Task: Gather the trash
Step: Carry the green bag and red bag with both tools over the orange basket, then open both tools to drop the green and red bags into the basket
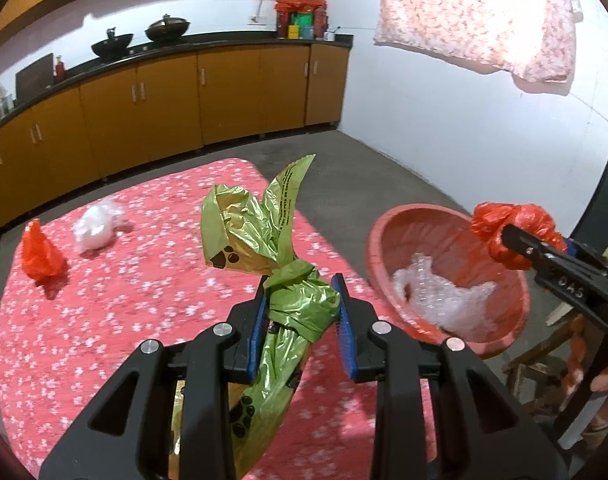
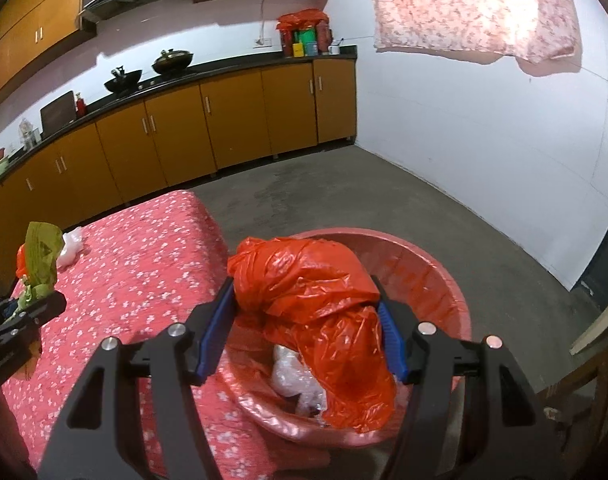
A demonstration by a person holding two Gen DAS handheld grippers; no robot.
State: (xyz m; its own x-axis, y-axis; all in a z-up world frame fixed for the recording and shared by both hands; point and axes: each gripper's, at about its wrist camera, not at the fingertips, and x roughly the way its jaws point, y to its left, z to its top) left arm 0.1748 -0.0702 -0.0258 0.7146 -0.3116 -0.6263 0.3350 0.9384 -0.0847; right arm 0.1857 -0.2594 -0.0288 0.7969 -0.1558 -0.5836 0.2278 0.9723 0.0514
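- Your left gripper (image 1: 301, 312) is clamped on the green bag (image 1: 259, 236). The knot sits between the blue pads; the loose top rises past the fingertips and the tail hangs back under the jaws.
- That bag is held above the table (image 1: 115, 320), off the cloth.
- Your right gripper (image 2: 304, 332) is closed around the red bag (image 2: 316, 304), pads pressing both sides of the bundle.
- The red bag hangs over the basin (image 2: 436, 276), just above the clear plastic (image 2: 291, 376) lying inside.
- The basin stands just beside the table's right edge.
- Count, held: one green bag, one red bag.
- Count, on the table: one small red bag (image 1: 39, 256) and one clear wad (image 1: 97, 226), near each other at the far left, well apart from both grippers.
- Count, in the basin: one clump of clear plastic; whether it is one piece, you cannot tell.
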